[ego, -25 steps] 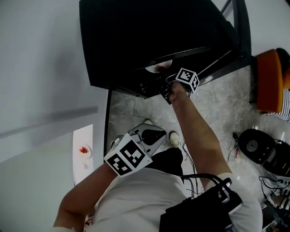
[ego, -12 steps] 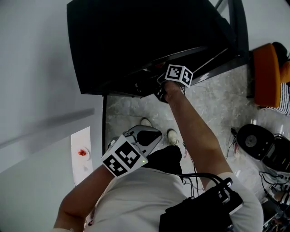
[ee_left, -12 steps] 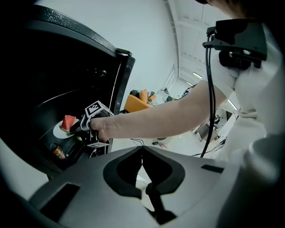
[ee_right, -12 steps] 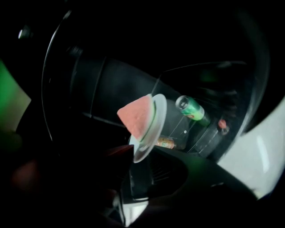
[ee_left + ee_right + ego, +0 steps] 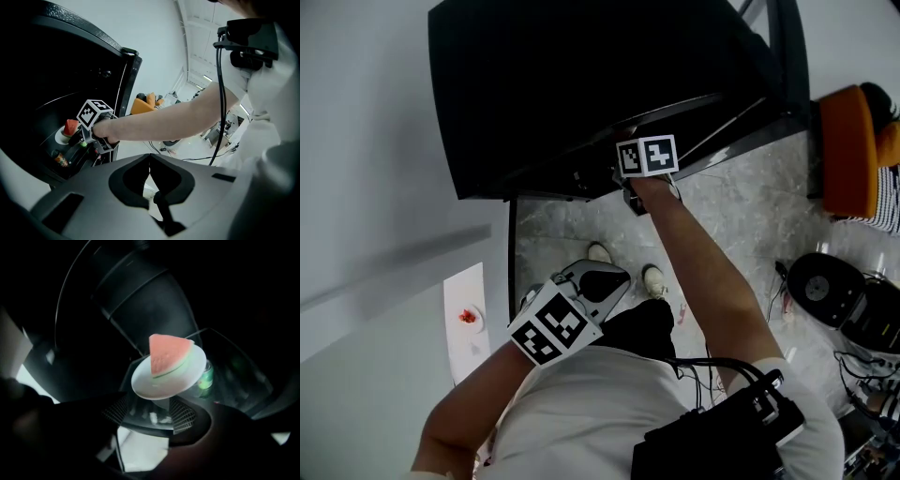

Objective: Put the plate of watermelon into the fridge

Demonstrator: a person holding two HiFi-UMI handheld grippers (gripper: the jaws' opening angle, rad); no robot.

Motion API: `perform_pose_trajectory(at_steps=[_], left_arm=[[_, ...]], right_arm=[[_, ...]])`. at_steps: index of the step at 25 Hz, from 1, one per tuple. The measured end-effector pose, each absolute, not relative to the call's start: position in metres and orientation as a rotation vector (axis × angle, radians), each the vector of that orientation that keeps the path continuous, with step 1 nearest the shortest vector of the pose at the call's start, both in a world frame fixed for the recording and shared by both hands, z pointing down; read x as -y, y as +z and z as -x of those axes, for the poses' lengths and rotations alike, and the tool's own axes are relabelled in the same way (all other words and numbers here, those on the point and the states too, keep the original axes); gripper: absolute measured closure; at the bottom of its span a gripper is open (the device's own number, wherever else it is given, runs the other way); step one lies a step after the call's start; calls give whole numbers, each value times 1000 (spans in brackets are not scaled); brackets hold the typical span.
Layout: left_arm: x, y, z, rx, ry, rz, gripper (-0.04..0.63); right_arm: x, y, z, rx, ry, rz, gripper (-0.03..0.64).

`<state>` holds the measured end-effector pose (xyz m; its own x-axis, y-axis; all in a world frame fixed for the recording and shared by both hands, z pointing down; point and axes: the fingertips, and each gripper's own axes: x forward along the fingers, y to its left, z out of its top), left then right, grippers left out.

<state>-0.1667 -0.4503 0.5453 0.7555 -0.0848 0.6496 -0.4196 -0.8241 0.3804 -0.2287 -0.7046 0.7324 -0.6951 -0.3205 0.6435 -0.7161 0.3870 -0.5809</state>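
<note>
A white plate (image 5: 168,376) with a red watermelon wedge (image 5: 168,355) rests on a shelf inside the dark fridge (image 5: 581,84). My right gripper (image 5: 150,411) reaches into the fridge, its jaws opening. The two ribbed pads (image 5: 183,416) stand apart below the plate's near rim and do not press on it. In the left gripper view the plate (image 5: 61,137) and wedge (image 5: 71,126) sit just beyond the right gripper (image 5: 78,140). The left gripper (image 5: 617,277) hangs back near my waist, jaws together with nothing in them.
A green can (image 5: 205,378) stands behind the plate, and a small bottle (image 5: 61,159) sits lower in the fridge. A second small plate of red fruit (image 5: 470,319) lies on the white counter at left. An orange seat (image 5: 853,150), a round black appliance (image 5: 820,286) and cables are on the floor at right.
In the head view the right gripper's marker cube has moved left and turned at the fridge opening. The plate rim seen under it one second ago no longer shows there. The left gripper has barely moved.
</note>
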Motion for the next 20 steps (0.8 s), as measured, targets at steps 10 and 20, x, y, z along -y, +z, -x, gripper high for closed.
perform_pose_trajectory(at_steps=[10,20], left_arm=[[446,546,165,368,873,-2433,583],[443,545,165,398,860,-2425,583]], right_arm=[[690,746,230,2052,750,-805,347],[682,745,216,1987,710,-776,345]])
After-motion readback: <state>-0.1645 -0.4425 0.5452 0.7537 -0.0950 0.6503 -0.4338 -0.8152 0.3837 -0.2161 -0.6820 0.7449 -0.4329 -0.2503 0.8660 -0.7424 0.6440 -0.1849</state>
